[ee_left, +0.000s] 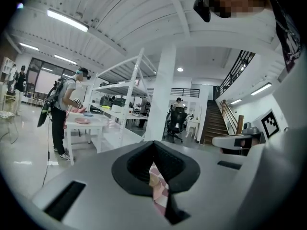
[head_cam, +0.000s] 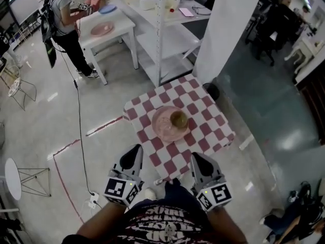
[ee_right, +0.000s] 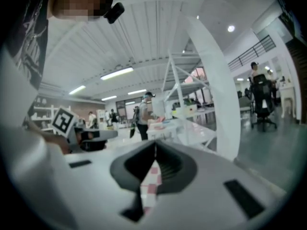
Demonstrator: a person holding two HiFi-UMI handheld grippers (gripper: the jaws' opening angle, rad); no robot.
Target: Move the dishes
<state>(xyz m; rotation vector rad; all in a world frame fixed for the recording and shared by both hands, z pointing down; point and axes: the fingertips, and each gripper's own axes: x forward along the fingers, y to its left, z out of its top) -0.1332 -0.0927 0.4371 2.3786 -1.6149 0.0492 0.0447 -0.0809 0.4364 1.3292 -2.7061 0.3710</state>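
Note:
A pink plate (head_cam: 166,124) lies in the middle of a small table with a red-and-white checked cloth (head_cam: 203,111). An olive-brown bowl (head_cam: 178,119) stands on the plate's right half. My left gripper (head_cam: 136,149) hovers at the table's near left corner, shut with nothing in it. My right gripper (head_cam: 196,157) hangs over the near edge, also shut and holding nothing. Both are short of the plate. In the left gripper view the jaws meet at the tip of the left gripper (ee_left: 153,144), and a strip of checked cloth (ee_left: 160,191) shows below. The right gripper (ee_right: 155,145) looks the same in its own view.
A person (head_cam: 63,14) stands at a white table (head_cam: 124,27) at the back left, which bears a pink plate (head_cam: 102,29) and a blue one (head_cam: 107,8). A white shelf rack (head_cam: 161,34) and pillar (head_cam: 228,29) rise behind the checked table. A cable (head_cam: 80,131) crosses the floor at left.

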